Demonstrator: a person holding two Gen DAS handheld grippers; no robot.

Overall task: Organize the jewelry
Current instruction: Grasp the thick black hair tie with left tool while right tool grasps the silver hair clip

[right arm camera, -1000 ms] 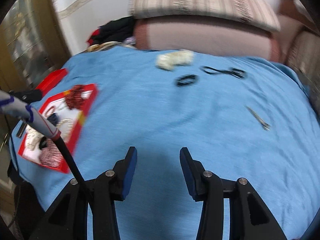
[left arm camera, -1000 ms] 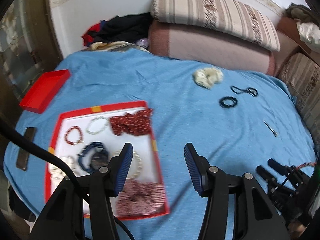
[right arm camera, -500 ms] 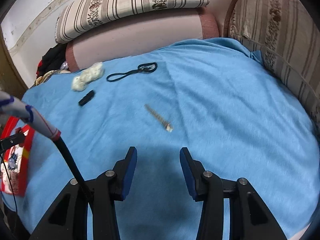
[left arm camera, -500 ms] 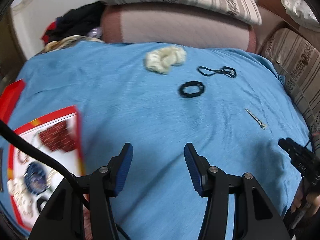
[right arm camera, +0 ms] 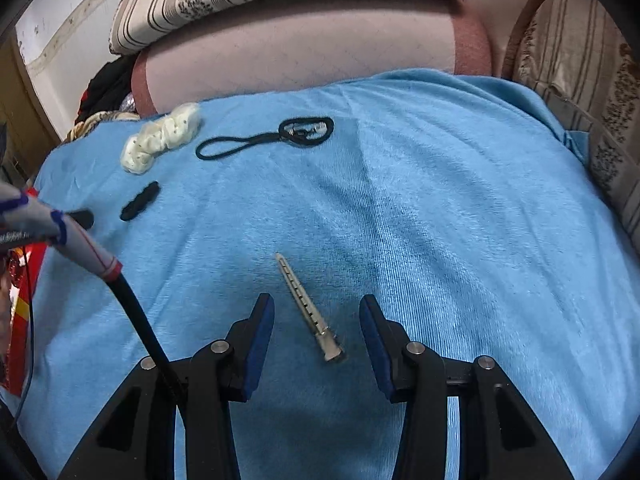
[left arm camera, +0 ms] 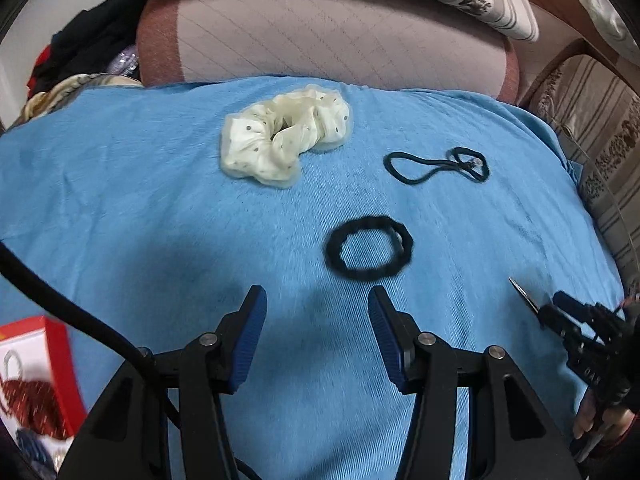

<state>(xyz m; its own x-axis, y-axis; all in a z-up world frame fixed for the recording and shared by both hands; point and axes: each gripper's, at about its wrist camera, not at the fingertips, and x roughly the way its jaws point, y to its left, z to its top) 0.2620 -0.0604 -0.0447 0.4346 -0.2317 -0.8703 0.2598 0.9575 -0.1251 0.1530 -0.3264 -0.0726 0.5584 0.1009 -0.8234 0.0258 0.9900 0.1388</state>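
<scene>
On the blue bedspread lie a thick black hair tie [left arm camera: 369,248], a cream dotted scrunchie [left arm camera: 285,136] and a thin black elastic with a charm [left arm camera: 438,166]. My left gripper [left arm camera: 316,306] hovers open just short of the thick black hair tie, nothing between its fingers. In the right wrist view a silver hair clip [right arm camera: 308,307] lies on the cloth between the fingers of my open right gripper [right arm camera: 316,312], touching neither pad. The scrunchie [right arm camera: 162,138], the thin elastic [right arm camera: 268,138] and the thick tie [right arm camera: 140,201] lie farther off. The red jewelry box [left arm camera: 34,380] shows at the left wrist view's lower left corner.
Striped and pink cushions [left arm camera: 320,28] are stacked at the bed's far end, with dark clothes [left arm camera: 88,48] at the back left. A striped sofa arm [right arm camera: 592,80] borders the right side. The right gripper's black body [left arm camera: 588,340] and a hand show at the left view's right edge.
Both grippers swung right and down, away from the red box. The left now faces the black hair tie; the right has come over the silver clip. Jaw widths are unchanged.
</scene>
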